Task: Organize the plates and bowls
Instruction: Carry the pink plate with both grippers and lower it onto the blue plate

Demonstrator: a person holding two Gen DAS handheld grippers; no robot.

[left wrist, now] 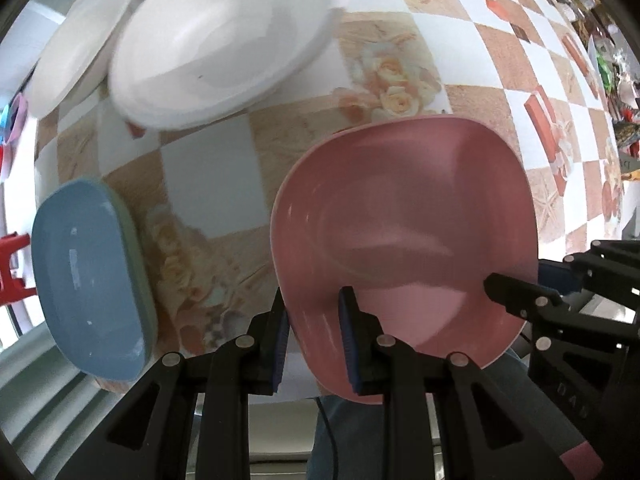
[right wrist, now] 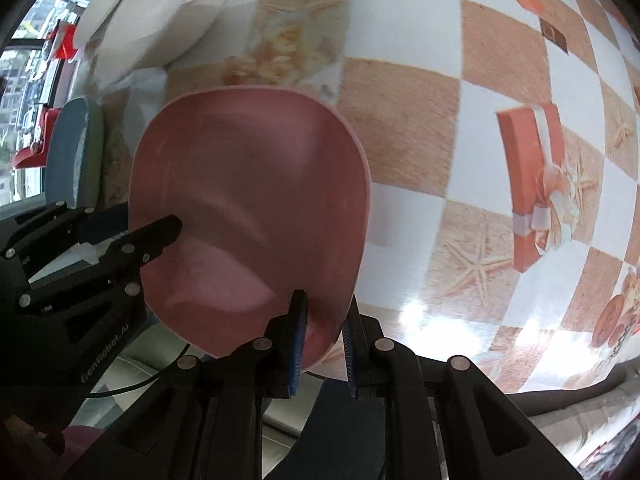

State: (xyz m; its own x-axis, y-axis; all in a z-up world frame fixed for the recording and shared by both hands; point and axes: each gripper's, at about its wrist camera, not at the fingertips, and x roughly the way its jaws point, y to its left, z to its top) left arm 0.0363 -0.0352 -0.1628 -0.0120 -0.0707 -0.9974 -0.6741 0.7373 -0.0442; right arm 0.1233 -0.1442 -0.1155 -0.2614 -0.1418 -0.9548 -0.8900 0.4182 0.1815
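Left hand-held gripper: I have it clenched on the near rim of the pink plate, one pad outside the rim, one inside the well.
Right hand-held gripper: also clamped on that plate's rim, a little further along the same near edge; its fingers come in from the right of the left wrist view.
Why two grips: my guess is that two grips on one edge keep a wide, shallow plate from swinging while I carry it.
Plate position: lifted clear of the tabletop, hanging over its near edge.
Plate orientation: well facing up toward the cameras, free rim pointing away toward the far side of the tabletop; it is a rounded square, so the long axis is hard to tell.
Likely destination: the blue plate, stacked on a green one at the near left edge of the tabletop.
White plates: piled near the far left corner, apart from the coloured ones.
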